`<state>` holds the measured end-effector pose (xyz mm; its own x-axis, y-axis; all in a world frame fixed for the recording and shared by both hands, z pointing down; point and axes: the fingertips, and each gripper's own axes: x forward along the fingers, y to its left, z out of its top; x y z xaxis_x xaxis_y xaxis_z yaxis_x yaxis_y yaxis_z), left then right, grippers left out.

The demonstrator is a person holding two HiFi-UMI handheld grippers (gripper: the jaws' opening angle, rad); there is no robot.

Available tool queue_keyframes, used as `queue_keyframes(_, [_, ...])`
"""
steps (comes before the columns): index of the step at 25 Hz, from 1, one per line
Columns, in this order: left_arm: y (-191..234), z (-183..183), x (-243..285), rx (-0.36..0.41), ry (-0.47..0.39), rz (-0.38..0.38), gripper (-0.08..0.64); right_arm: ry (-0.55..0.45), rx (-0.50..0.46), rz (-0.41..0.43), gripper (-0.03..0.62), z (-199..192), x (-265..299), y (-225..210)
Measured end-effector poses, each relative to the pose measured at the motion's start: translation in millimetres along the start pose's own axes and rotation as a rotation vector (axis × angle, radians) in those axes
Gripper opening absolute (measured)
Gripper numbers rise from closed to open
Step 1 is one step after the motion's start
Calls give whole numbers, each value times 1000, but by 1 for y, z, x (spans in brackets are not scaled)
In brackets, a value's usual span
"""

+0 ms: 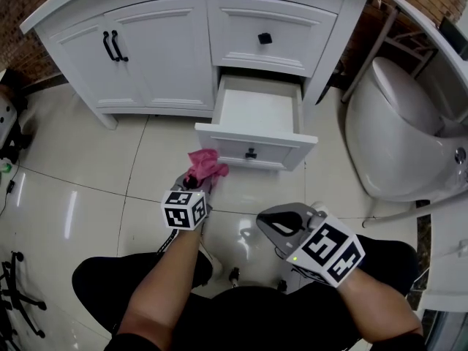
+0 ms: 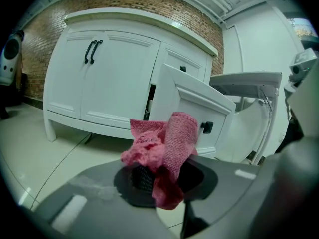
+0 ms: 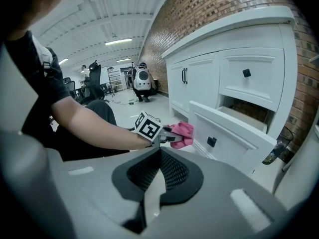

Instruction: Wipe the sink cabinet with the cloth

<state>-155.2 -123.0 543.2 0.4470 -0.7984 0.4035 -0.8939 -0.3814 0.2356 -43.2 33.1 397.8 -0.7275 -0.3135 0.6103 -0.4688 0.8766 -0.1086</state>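
Note:
The white sink cabinet [image 1: 161, 50] stands ahead, its lower drawer [image 1: 272, 147] pulled open and empty inside. A crumpled pink cloth [image 1: 206, 166] hangs just left of the drawer's front, above the tiled floor. My left gripper [image 1: 199, 180] is shut on the cloth, which bulges up over its jaws in the left gripper view [image 2: 162, 146]. My right gripper [image 1: 268, 224] is held lower and to the right, apart from the cabinet, jaws closed together with nothing between them [image 3: 158, 171]. The right gripper view also catches the cloth [image 3: 183, 132] beside the drawer front [image 3: 234, 136].
A white toilet [image 1: 398, 134] sits to the right of the cabinet, with a metal rack [image 1: 395, 46] behind it. The cabinet doors carry black handles [image 1: 111, 46], and the upper drawer has a black knob [image 1: 265, 39]. A chair base [image 1: 14, 287] stands at the lower left.

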Motion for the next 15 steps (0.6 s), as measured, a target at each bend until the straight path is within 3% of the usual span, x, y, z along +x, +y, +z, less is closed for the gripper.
queue_keyframes(9, [-1, 2, -12, 18, 13, -3, 94, -31, -13, -26, 6, 8, -8, 1])
queue_keyframes(15, [-38, 31, -36, 72, 85, -141, 94, -62, 25, -91, 6, 10, -24, -18])
